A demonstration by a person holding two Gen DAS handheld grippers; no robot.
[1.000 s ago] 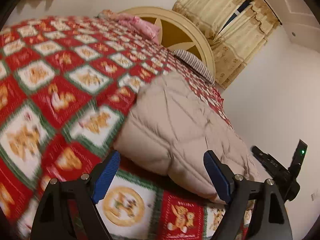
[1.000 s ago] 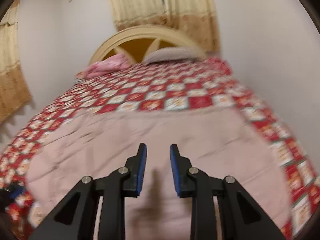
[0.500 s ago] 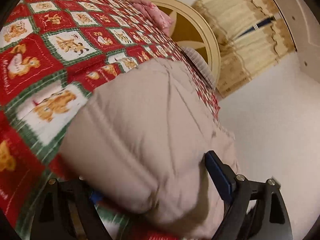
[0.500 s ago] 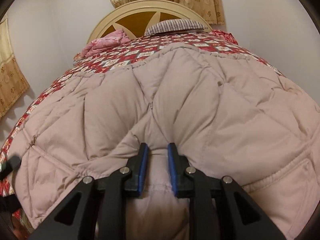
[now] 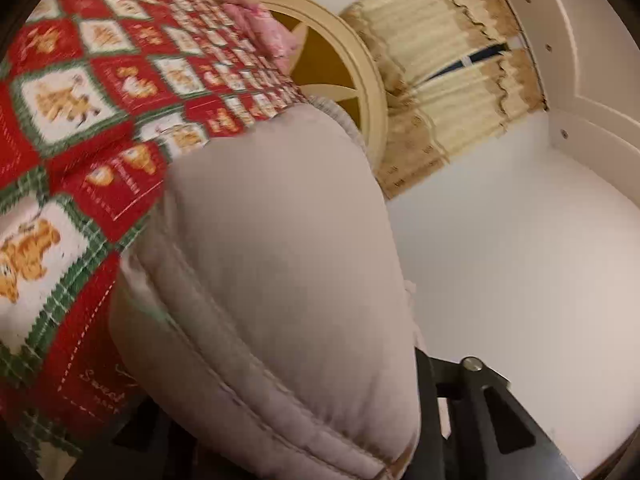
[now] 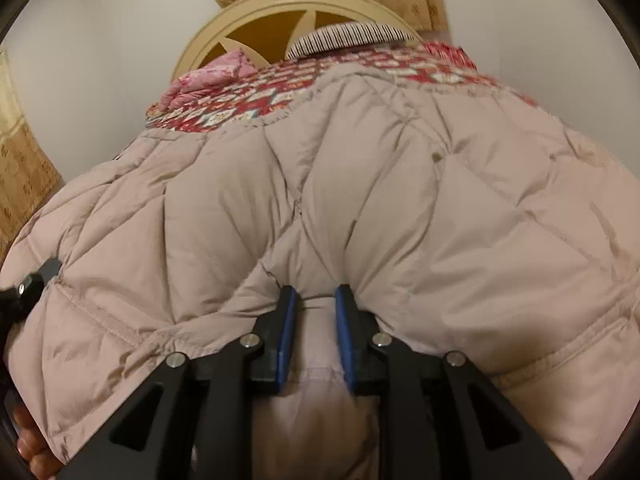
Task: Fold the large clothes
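Jacket point(image 6: 400, 208) hem pinched in right gripper point(image 6: 316, 300); left gripper point(image 5: 280, 420) fingers closing on jacket edge.

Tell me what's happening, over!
Right gripper shut on coat. Left gripper closing on the coat's edge, pads hidden. Coat lies on the bed. Nothing in the way.

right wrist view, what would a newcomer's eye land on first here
The puffy beige quilted coat fills the frame, its near edge bunched between the right gripper's blue-padded fingers. Behind it lie a red patchwork bedspread, a striped pillow and a round cream headboard.
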